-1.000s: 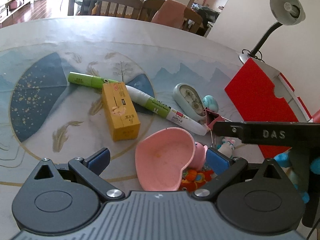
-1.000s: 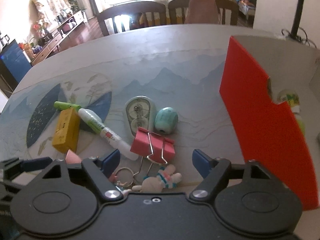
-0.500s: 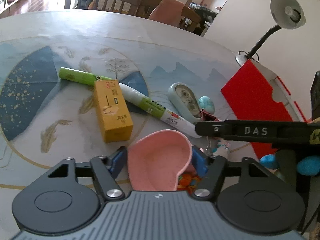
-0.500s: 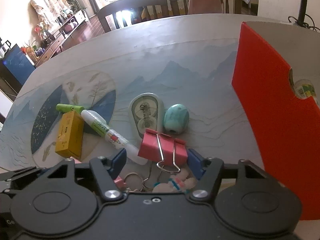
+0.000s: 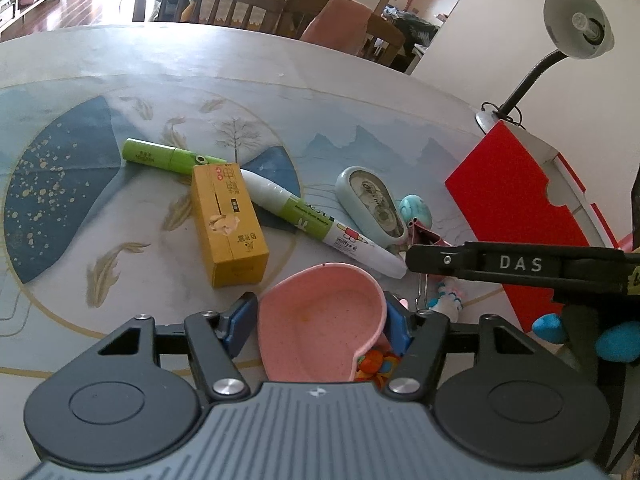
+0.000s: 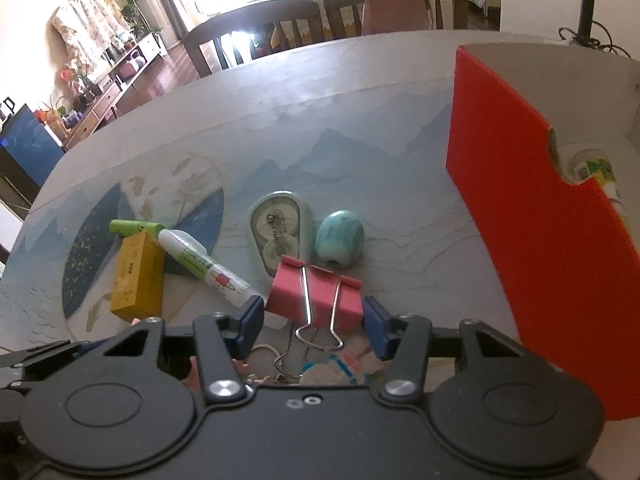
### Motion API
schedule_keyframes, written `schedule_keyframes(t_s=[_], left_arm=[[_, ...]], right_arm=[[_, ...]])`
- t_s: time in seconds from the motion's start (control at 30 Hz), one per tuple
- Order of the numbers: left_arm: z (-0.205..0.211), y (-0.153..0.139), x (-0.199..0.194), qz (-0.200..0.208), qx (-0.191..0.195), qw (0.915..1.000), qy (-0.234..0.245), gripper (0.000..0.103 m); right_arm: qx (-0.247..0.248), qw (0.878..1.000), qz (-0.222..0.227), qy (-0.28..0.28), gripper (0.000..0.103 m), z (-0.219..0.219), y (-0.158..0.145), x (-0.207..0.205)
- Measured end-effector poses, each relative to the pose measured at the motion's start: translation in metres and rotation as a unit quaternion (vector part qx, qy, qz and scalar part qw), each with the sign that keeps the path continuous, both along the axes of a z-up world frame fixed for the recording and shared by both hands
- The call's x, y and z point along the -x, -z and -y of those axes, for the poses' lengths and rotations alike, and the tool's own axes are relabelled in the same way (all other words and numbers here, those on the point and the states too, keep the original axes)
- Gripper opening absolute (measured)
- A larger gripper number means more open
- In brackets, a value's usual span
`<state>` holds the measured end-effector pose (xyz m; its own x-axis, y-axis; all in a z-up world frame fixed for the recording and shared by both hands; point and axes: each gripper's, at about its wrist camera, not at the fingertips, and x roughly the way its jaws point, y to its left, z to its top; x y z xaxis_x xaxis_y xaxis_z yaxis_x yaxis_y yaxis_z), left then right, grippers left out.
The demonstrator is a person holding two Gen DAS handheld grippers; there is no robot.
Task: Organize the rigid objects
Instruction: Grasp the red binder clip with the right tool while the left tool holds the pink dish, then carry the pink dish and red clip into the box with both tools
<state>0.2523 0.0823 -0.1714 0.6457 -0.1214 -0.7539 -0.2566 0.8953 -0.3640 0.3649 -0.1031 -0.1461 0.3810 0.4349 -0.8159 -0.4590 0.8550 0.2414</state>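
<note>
Left gripper (image 5: 320, 316): jaws closing on one pink dish (image 5: 320, 320).
Right gripper (image 6: 314, 320): jaws gripping one pink binder clip (image 6: 314, 294).
Pens lying on bench (image 6: 360, 100): two, one green pen (image 5: 168, 157) and one white pen (image 5: 320, 228).
Yellow box (image 5: 228, 224): one.

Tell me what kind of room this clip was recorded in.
Most likely a home dining and living area. Wooden dining chairs stand at the far edge of a table with a painted landscape cover, a low cabinet with potted plants lines the wall behind, and a desk lamp stands at the table's corner.

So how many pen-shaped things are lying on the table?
2: a green marker behind the yellow box, and a white-and-green pen right of that box. More could hide under the grippers.
</note>
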Motion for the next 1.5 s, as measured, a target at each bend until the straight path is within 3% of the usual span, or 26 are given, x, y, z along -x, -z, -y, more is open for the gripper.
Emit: schedule_keyframes(t_s=[0.37, 0.77, 0.97, 1.17, 1.5], left_arm=[[0.002, -0.016, 0.01, 0.006, 0.002, 1.0, -0.002, 0.065], [0.016, -0.061, 0.019, 0.025, 0.004, 0.9996, 0.009, 0.065], [0.034, -0.085, 0.015, 0.023, -0.016, 0.9994, 0.018, 0.065], [0.053, -0.108, 0.006, 0.033, -0.011, 0.9989, 0.03, 0.065], [0.1, -0.128, -0.023, 0.043, -0.022, 0.9971, 0.059, 0.065]], right_arm=[[-0.023, 0.999, 0.023, -0.004, 0.052, 0.013, -0.03, 0.02], [-0.052, 0.997, 0.053, -0.007, 0.052, 0.039, -0.079, 0.042], [-0.059, 0.996, 0.073, -0.01, 0.052, 0.056, -0.102, 0.048], [-0.059, 0.994, 0.094, -0.008, 0.052, 0.078, -0.118, 0.047], [-0.053, 0.991, 0.12, 0.022, 0.052, 0.134, -0.129, 0.022]])
